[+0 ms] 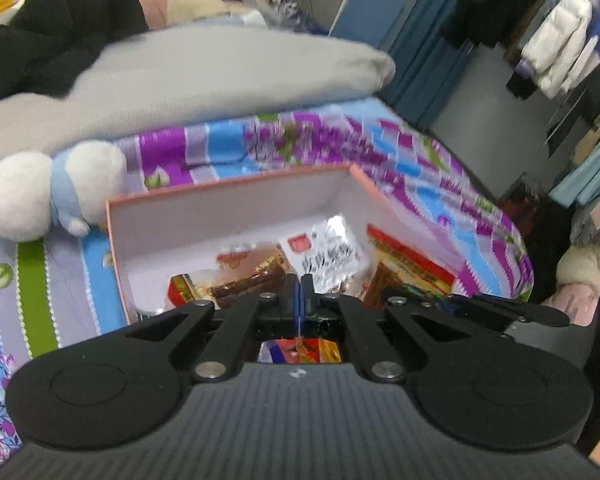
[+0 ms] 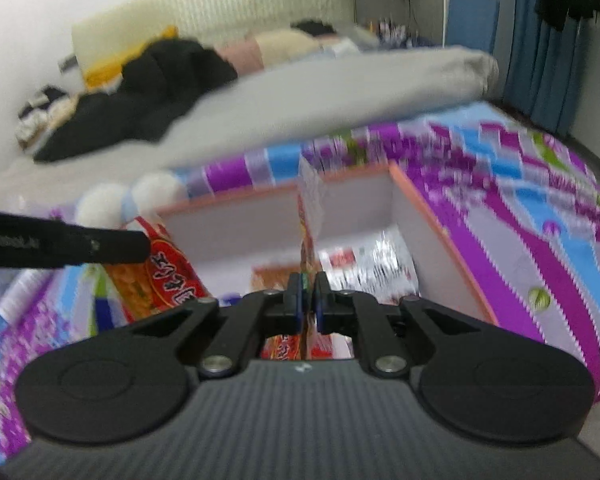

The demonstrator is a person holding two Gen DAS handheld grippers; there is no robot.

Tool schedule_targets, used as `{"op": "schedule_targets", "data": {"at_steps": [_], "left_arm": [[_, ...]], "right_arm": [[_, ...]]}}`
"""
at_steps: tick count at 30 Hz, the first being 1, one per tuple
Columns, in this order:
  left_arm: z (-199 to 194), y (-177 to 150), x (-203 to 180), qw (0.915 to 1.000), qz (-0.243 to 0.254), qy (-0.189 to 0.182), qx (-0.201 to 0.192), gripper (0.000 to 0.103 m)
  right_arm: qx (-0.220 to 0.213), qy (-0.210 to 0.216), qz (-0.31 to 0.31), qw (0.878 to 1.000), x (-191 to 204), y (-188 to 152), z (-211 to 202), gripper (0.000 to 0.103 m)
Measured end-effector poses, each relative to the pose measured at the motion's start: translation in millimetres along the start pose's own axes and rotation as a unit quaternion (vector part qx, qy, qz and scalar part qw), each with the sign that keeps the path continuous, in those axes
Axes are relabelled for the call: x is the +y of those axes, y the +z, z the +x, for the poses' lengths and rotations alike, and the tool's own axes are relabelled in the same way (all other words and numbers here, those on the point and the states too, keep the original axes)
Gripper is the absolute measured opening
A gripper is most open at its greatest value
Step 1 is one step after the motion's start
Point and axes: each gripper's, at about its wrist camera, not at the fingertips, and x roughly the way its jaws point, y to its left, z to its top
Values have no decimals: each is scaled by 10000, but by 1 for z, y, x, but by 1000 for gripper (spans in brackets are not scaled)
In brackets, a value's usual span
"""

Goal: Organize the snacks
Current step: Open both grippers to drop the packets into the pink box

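**A:** On the bed's patterned sheet sits the pink-rimmed box, already holding several snack packs. The left gripper is pinched fully together on the thin edge of a packet hanging beneath it; the right gripper is clamped narrow on a flat snack packet held edge-on above the box.

**B:** And the risk?

**A:** Both hold only a sliver of slippery wrapper, so a quick swing could let a packet slide out onto the sheet. The two tools are also close and could collide.

**B:** Any labels?

**A:** Red Chinese characters on the orange pack beside the right gripper; too blurred to read.
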Motion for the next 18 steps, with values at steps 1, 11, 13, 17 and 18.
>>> {"op": "schedule_targets", "data": {"at_steps": [1,11,13,17,18], "left_arm": [[5,-3,0,10000,-1,1,37,0],[6,-3,4,9998,-2,39,184,8],[0,-1,5,9997,-63,-11,228,33],[-30,5,3,9998,99,120,-122,51],[-39,8,2,9997,156,121,-176,51]], "right_arm": [[64,-3,2,10000,-2,-4,5,10],[242,119,259,9993,-15,-19,13,12],[190,110,303,9993,-17,-14,8,37],[-116,157,308,9993,-20,-4,-12,42],[-209,153,288,9992,-20,-1,-19,42]]}}
